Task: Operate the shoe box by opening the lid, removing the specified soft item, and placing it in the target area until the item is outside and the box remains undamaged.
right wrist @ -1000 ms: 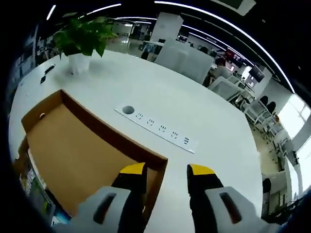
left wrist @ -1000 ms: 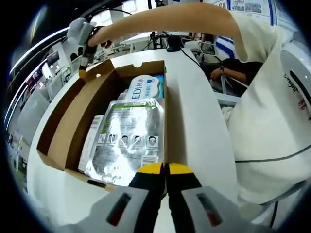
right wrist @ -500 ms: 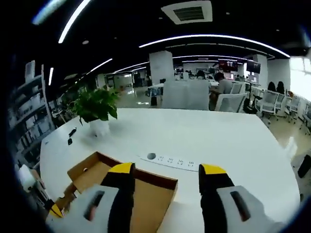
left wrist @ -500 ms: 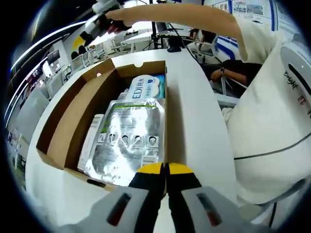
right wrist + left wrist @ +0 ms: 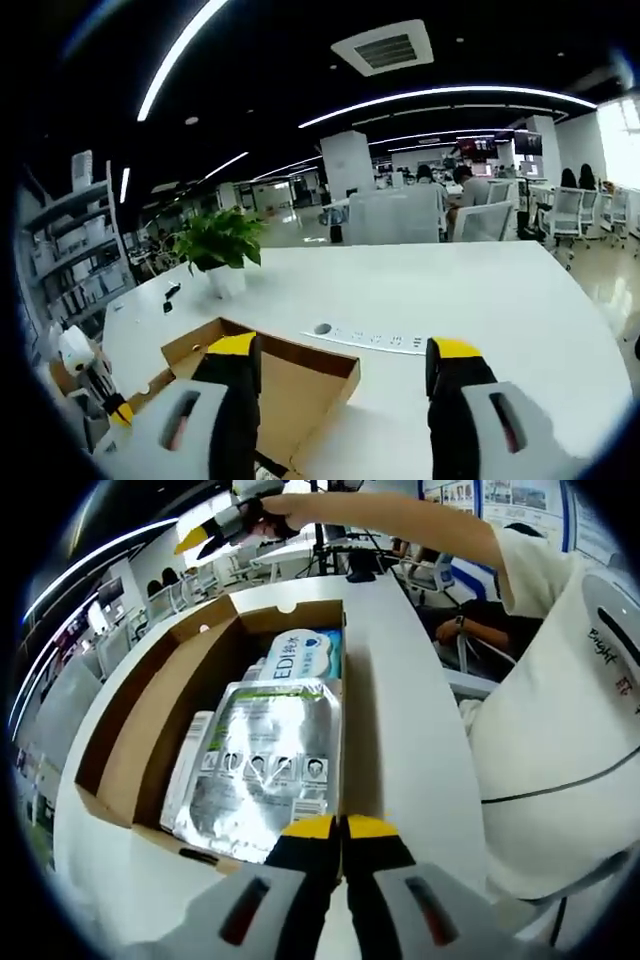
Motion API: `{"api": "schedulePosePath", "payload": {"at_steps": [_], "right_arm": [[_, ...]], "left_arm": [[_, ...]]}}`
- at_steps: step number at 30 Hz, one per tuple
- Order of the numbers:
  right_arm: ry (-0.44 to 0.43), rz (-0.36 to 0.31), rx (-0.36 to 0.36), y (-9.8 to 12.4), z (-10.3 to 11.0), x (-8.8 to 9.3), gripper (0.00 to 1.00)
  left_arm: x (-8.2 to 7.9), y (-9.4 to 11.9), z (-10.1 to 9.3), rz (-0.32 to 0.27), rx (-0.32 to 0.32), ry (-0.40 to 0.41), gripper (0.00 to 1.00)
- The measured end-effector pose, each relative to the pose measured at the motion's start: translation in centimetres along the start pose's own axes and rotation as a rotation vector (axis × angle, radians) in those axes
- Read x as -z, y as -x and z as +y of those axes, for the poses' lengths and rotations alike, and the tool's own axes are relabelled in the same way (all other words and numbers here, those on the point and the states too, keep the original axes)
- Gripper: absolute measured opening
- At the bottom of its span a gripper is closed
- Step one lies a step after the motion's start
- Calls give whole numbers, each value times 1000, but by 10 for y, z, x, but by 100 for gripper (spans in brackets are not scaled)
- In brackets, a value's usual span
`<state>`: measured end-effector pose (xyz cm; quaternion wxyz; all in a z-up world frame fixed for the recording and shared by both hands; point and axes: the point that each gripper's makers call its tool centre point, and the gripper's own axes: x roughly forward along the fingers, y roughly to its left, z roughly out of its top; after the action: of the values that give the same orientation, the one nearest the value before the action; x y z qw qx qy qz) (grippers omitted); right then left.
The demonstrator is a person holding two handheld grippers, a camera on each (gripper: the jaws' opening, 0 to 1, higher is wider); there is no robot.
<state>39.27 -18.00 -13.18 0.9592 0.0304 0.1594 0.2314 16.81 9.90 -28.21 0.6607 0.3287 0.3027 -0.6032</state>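
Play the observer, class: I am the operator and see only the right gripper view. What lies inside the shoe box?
Observer: A silver foil pack lies on top inside the open shoe box.
Operator: Anything else in there?
Observer: A blue and white pack lies beyond it, at the box's far end.
Operator: Is the left gripper open or shut?
Observer: The left gripper is shut, at the box's near edge by the silver pack's corner.
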Motion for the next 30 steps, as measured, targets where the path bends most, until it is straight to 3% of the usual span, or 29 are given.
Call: {"api": "schedulePosePath", "payload": {"at_steps": [1,3,5,7,11,13,14,17,19,22,25,30], "right_arm": [[7,3,-2,1,1,1,46],[15,9,-5,1,3,3,50],[34,41,-31,3,12,10,48],[46,57,-82,6,24,14,53],[54,21,-104,8,32,11,53],[34,30,-136,10,39,15,47],[24,36,-189,10,48,20,47],[30,42,-188,8,44,26,43],[-2,34,-240,11,52,27,41],[-49,12,-261,14,55,23,40],[-49,15,-274,15,58,24,33],[-40,48,-321,20,81,30,31]], "left_arm": [[0,0,0,1,-1,0,2],[0,0,0,1,-3,2,2],[1,0,0,-1,-7,-2,2],[1,0,0,3,-4,-9,2],[1,0,1,-4,7,-2,2],[1,0,0,-6,7,-3,2],[1,0,0,-2,4,-8,2],[1,0,0,-8,-4,4,2],[1,0,0,-12,-9,-14,2],[1,0,1,-13,-11,8,2],[1,0,1,-13,-6,5,1],[1,1,1,-19,-15,16,2]]}}
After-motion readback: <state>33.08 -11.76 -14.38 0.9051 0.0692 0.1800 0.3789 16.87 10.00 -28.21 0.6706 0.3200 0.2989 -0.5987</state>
